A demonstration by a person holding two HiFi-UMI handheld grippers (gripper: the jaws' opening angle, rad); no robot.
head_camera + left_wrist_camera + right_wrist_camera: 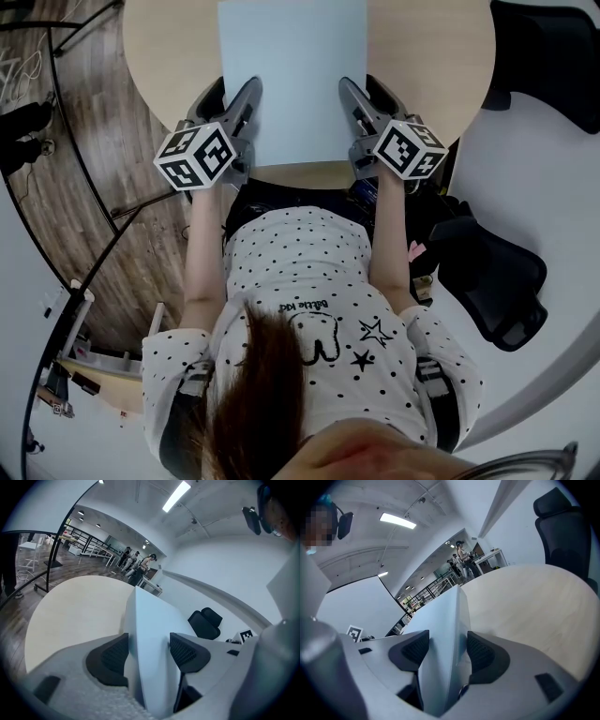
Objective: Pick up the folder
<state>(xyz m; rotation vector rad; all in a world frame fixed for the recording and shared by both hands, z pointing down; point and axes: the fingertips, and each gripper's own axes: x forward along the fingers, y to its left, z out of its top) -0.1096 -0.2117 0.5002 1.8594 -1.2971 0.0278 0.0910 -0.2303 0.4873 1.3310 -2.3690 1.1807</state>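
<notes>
Left gripper [232,94] and right gripper [367,94] clench their fingers [115,656] on the pale blue rectangular folder [292,75]; uneven lifting could twist it loose.

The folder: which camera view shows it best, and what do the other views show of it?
The head view: the folder shows most of its pale blue face over the table, with the left gripper and the right gripper at its near corners. Each gripper view shows only an edge strip between closed jaws.
</notes>
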